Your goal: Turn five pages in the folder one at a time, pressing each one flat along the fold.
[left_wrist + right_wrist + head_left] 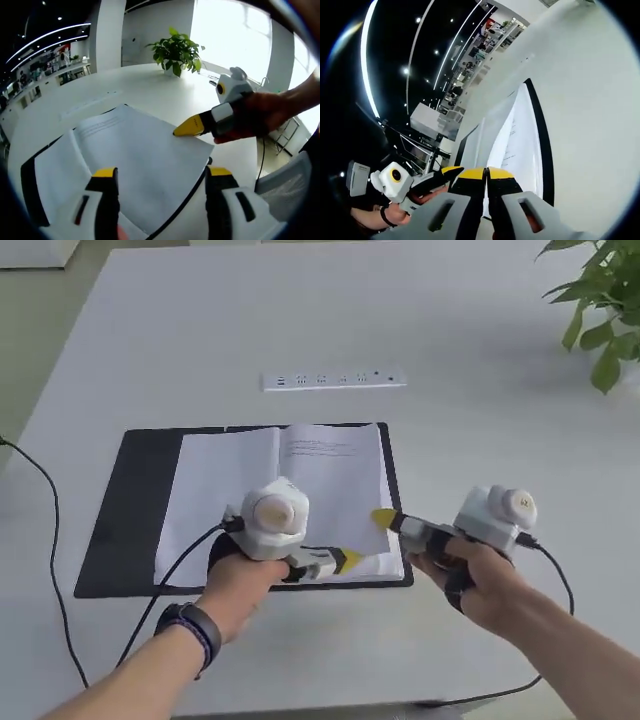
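A: Folder (120,530); where from the grippers?
B: Open and flat on the table (480,360), ahead of both tips; black cover under white sheets; the fold (278,480) runs straight away from the person and lies left of both tips.

A: Right gripper (383,518)?
B: Jaws together in its own view, yellow tips touching; the tip sits right at the outer edge of the right-hand page (335,480), partway along it; whether a sheet is caught between the jaws, cannot tell.

A: Left gripper (162,172)?
B: Jaws spread, nothing between them; it is over the near edge of the same page and points toward the right gripper; contact with the paper is unclear.

A: What does the move hang on?
B: My reading: the loose edge is at the right gripper, so that one is placed to lift; the page must swing leftward over the fold, away from that tip; the left gripper is the nearer to the fold, so pressing flat likely falls to it; the stroke would follow the fold's long axis, toward or away from the person.

A: Pages done?
B: Cannot judge from here; no page stands lifted.
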`<state>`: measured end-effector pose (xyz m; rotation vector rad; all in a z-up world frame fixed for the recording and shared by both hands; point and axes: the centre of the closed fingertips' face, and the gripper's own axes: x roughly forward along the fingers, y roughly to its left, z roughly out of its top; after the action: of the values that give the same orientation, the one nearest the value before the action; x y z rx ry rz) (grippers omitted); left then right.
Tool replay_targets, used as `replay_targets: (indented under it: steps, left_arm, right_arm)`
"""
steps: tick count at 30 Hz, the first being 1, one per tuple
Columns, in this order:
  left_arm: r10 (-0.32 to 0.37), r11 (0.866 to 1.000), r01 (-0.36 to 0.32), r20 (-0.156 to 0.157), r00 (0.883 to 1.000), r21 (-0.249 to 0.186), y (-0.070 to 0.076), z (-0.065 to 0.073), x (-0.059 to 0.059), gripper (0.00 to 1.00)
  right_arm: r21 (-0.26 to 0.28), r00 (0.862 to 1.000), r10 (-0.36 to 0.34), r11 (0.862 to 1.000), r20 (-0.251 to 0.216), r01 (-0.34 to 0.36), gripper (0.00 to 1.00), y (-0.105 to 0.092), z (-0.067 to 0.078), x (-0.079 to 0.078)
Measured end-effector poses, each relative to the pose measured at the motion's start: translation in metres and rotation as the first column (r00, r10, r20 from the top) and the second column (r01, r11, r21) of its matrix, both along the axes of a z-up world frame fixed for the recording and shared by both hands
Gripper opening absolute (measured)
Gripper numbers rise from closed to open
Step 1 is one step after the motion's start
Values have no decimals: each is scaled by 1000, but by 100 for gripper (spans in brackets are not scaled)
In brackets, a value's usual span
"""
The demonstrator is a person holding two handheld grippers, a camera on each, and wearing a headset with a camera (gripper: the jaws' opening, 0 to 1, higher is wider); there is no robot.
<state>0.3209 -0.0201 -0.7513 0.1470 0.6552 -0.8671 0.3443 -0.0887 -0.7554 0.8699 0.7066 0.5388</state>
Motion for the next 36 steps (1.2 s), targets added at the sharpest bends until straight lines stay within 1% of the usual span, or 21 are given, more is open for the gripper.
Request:
replay_targets:
  steps: [3,6,10,12,15,21,29,34,36]
  left_arm:
    - [25,1000,-25,1,1000,-12,12,4,1,70]
    - [40,999,-40,8,999,-9,24,7,1,70]
    - [71,997,-71,13,997,-21,42,13,2,70]
    - [80,997,-80,19,997,-21,51,15,2,70]
    - [90,996,-90,26,996,-18,62,19,1,71]
    - [117,993,-116,36,992,-30,83,24,-1,71]
    - [134,991,-133,44,990,-32,107,26,-6,72]
    - [149,989,-147,55,987,-32,124,30,-8,73]
    - [165,986,-163,60,985,-35,136,33,-10,73]
  right_arm:
    - [0,1000,5,1000,12,-5,0,4,8,1]
    - [-3,1000,10,1000,21,-10,0,6,11,2]
    - [4,999,7,1000,41,-7,0,10,21,3]
    - [8,998,9,1000,55,-10,0,14,28,3]
    - [4,998,18,1000,68,-18,0,18,33,3]
    - [1,995,24,1000,94,-24,0,26,46,7]
    - [-10,989,53,999,135,-52,0,45,64,11]
    - [-6,985,78,997,156,-78,0,66,73,16]
    - [-1,984,82,997,161,-83,0,72,75,18]
